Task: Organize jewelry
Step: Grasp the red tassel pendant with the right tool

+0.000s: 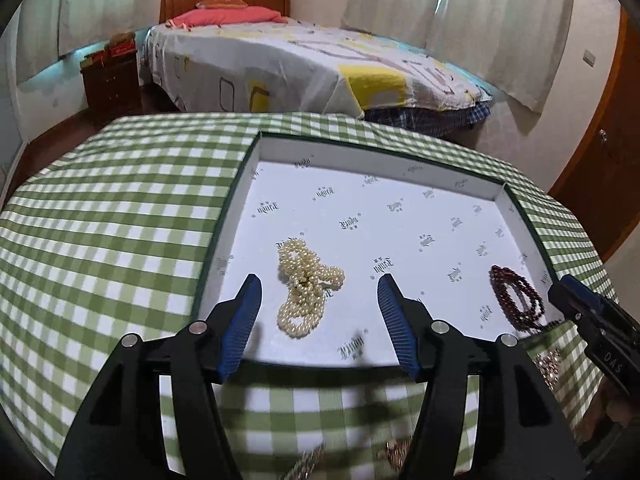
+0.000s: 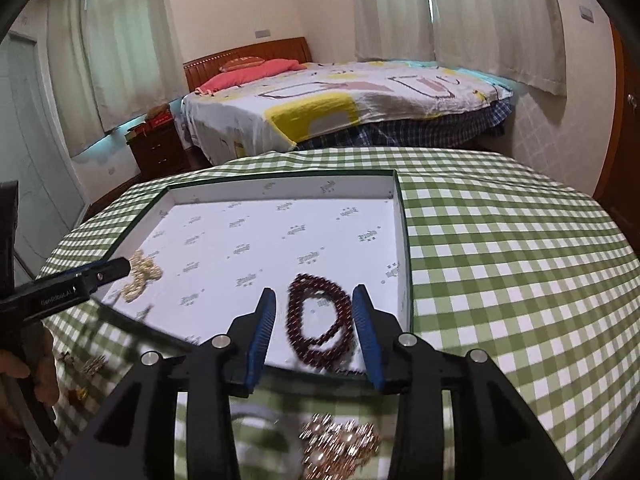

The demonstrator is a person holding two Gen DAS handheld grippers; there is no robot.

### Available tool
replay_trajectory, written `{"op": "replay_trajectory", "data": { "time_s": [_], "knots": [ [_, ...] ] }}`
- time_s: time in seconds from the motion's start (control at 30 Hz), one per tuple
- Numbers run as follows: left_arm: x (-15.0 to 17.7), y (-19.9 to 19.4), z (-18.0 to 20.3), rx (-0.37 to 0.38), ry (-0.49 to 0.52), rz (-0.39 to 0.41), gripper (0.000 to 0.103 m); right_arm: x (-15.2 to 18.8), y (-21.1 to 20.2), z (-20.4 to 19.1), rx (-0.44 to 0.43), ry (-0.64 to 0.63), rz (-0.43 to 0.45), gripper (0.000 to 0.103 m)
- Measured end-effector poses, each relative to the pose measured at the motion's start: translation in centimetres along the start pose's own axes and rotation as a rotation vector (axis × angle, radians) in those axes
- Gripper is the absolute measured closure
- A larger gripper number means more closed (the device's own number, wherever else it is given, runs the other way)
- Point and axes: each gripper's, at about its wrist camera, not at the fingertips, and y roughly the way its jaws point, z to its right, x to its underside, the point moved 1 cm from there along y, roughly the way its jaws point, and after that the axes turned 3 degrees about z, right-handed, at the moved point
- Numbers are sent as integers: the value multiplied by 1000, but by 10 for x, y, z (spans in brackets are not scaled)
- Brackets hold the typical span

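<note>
A placing step is judged finished: the cream pearl necklace (image 1: 306, 284) and dark red bead strand (image 2: 320, 322) lie in the shallow white box (image 1: 400, 168), under the left gripper (image 1: 318, 294) and right gripper (image 2: 314, 310), both parted and empty. Next, the gold-toned jewelry (image 2: 340, 446) on the green checked table (image 2: 500, 260) must be gripped.

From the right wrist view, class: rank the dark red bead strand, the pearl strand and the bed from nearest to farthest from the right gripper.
1. Dark red bead strand: in the box's near right corner, lying between the open fingers of the right gripper.
2. Pearl strand: at the box's left side, by the left gripper's tip.
3. Bed: beyond the table, at the back of the room.
</note>
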Motion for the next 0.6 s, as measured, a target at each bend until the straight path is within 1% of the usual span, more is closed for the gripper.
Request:
{"op": "replay_trajectory", "data": {
  "time_s": [0.13,0.3,0.6],
  "knots": [
    [11,-29,-3,-12,9,35,44,8,-15,-9,-24,-1,8,63],
    [27,-57,-6,-32,7,53,44,22,-35,-25,-55,-17,9,63],
    [63,-92,-10,-68,3,40,44,54,-53,-53,-123,-58,-31,63]
  ]
}}
